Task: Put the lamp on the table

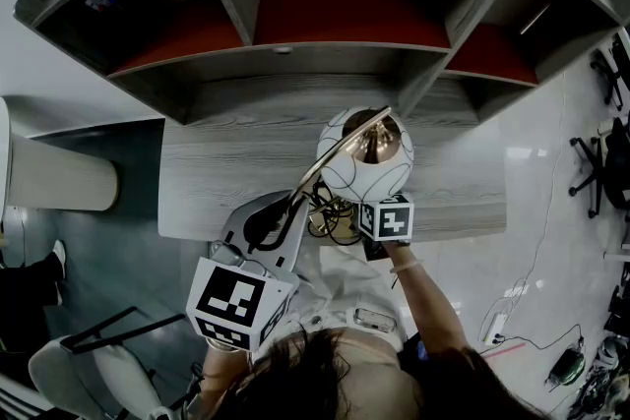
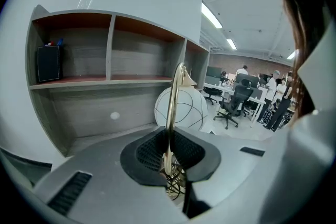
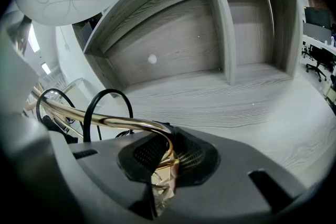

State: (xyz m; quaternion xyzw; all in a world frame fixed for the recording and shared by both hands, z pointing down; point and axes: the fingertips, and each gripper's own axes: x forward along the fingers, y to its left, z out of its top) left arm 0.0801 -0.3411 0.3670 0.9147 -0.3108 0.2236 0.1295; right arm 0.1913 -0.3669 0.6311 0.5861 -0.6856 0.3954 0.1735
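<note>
Above the table [image 1: 212, 177], near its front edge, the lamp [image 1: 366, 152] appears held clear of the surface. The left gripper [image 1: 283, 211] clamps the brass stem [image 2: 170, 107]; the right gripper [image 1: 354, 223] grips brass near the base. The lamp is probably top-heavy and its globe shade [image 2: 181, 108] fragile, so hold it by the metal only.

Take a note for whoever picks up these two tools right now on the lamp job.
The left tool is shut on the gold stem of the lamp.
The right tool is shut on the lamp too, nearer its base.
The lamp hangs over the front edge of the table, globe toward the shelves.
Done: lamp at the table.
Left: lower it onto the wood, open both tools.
</note>
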